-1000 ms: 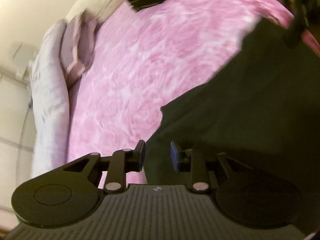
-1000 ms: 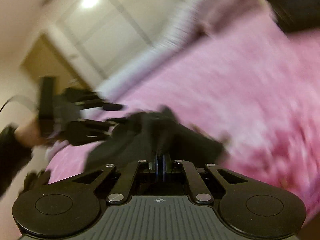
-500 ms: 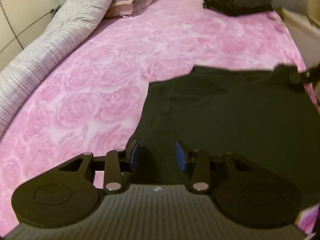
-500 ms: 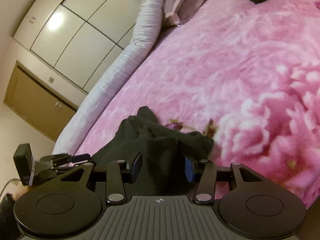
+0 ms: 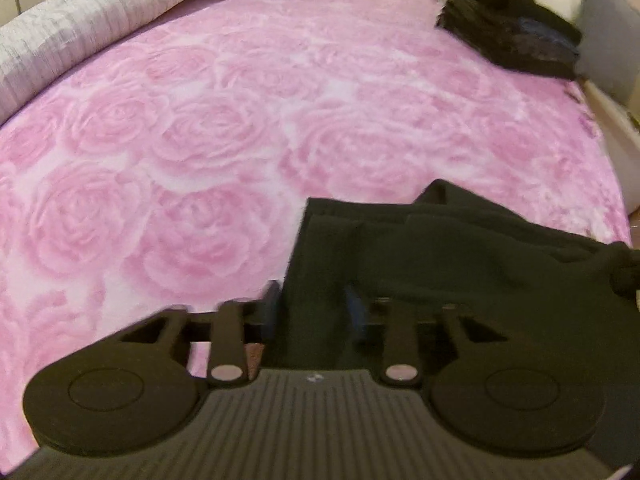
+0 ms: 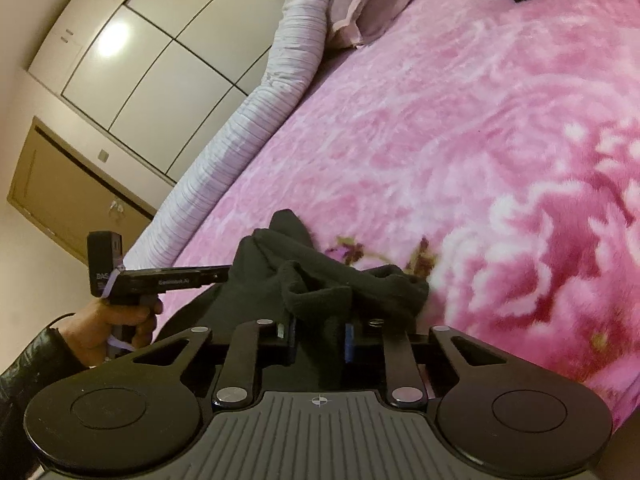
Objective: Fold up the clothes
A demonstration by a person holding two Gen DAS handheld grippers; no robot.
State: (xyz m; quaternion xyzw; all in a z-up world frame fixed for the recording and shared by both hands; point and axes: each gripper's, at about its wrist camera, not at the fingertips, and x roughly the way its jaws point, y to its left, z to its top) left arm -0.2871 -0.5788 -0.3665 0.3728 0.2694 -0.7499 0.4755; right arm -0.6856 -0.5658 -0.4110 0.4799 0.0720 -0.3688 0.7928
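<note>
At the bottom of each frame, the left gripper (image 5: pixel 311 308) and right gripper (image 6: pixel 319 334) are closing their narrow-set fingers over edges of the black garment (image 5: pixel 460 264), which lies low and right on the pink rose-patterned bed (image 5: pixel 224 128), a stack of dark folded clothes (image 5: pixel 516 36) sitting at the upper right.

You've got warm, dim indoor light w/ a pink-yellow cast in both views. Only visible source: a round glare spot on the glossy wardrobe doors (image 6: pixel 140 60). Black garment (image 5: pixel 460 264) reads as near-solid dark, folds barely show. Left wrist view is soft w/ motion smear at the left gripper (image 5: pixel 312 308) fingertips; right wrist view is sharper near centre, bedspread (image 6: pixel 500 140) blurs toward the right edge. Heavy fisheye bending, dark corners.
</note>
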